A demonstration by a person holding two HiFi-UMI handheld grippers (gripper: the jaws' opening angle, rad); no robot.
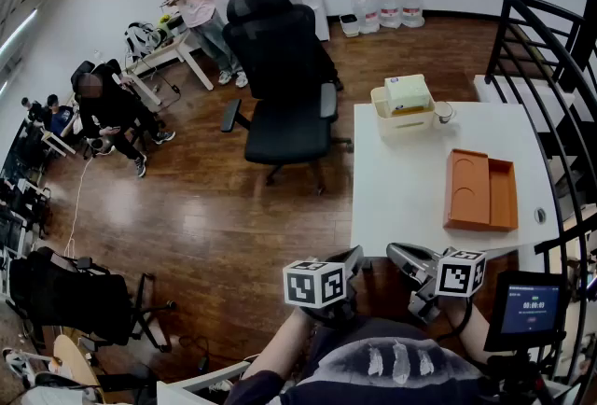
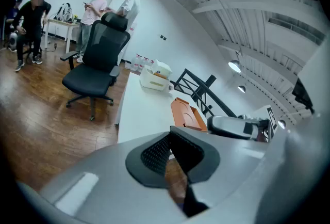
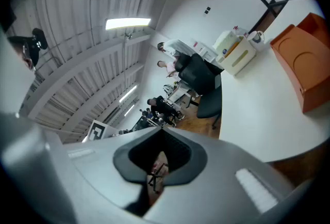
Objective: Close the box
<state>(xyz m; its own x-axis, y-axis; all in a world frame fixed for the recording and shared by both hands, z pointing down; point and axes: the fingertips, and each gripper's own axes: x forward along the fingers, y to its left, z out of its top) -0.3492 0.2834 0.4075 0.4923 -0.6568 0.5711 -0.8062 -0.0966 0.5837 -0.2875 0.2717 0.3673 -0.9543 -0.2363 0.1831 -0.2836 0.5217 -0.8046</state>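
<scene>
**Claw state.** The left claw [image 2: 171, 133] is clenched: its pads meet at the tips with nothing between them. The right claw [image 3: 160, 134] is likewise clenched and empty. In the head view both claws sit near the 6 o'clock edge of the white bench [image 1: 401, 188], apart from each other.

**Task item.** The orange box [image 1: 480, 190] lies open on the bench, at 1 o'clock from the right claw and well apart from it.
- The wider half, with a round recess, is on the 9 o'clock side.
- The narrower half adjoins it at 3 o'clock.
- The long axis runs from 12 to 6 o'clock.
- Both open faces point up.

**Surroundings.**
- A cream basket [image 1: 399, 121] stands at the bench's 12 o'clock edge and holds a tissue box [image 1: 408, 92].
- A glass cup [image 1: 445, 112] stands just beside the basket at 3 o'clock.
- A black office chair [image 1: 280, 76] stands on the wooden floor at 10 o'clock from the bench.
</scene>
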